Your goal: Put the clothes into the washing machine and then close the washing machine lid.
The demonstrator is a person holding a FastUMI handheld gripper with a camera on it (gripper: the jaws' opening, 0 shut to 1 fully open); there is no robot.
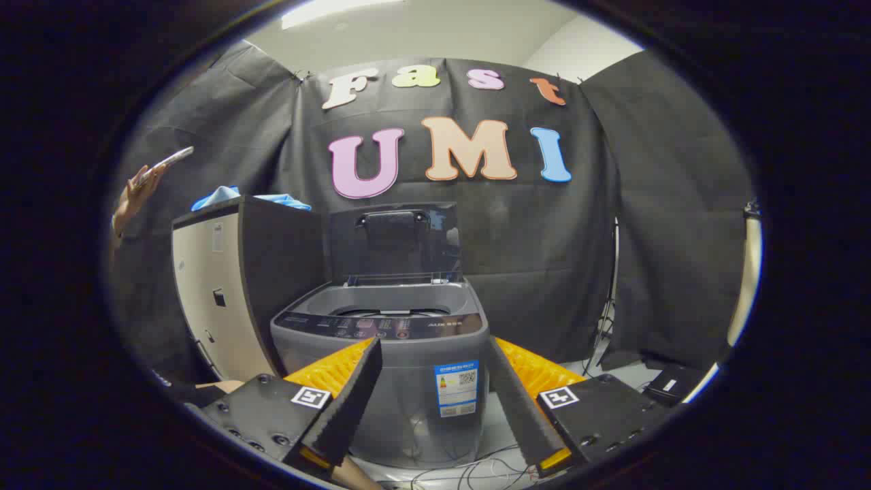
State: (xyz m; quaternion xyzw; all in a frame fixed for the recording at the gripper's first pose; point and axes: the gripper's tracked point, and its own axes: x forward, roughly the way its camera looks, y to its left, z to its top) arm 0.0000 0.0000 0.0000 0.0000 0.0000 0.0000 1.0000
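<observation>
Tool (435,401) held level, fingers spread wide apart with nothing between them; through the gap shows the front of the grey top-loading washing machine (401,361), some way ahead. Empty and open like this, it reads as ready for a pick, not yet committed to one.

Gripper view, near to far:
- Washing machine stands on the floor, dark tinted lid (395,241) swung up and leaning back toward the booth wall. Drum opening faces up and is free to receive a load; lid must stay up until the clothes are in.
- Tall cream-and-dark cabinet (224,292) stands just beside the machine, on the tool's left. Light blue crumpled clothes (235,196) lie on top of it, higher than the machine's rim and well apart from the fingers. Placed there, they sit within an easy carry to the drum.
- A person's hand (136,194) holding a phone shows beyond the cabinet's far side.
- Loose cables (476,469) trail on the pale floor below the machine.

Judgement: task at its start; clothes untouched, lid open.
</observation>
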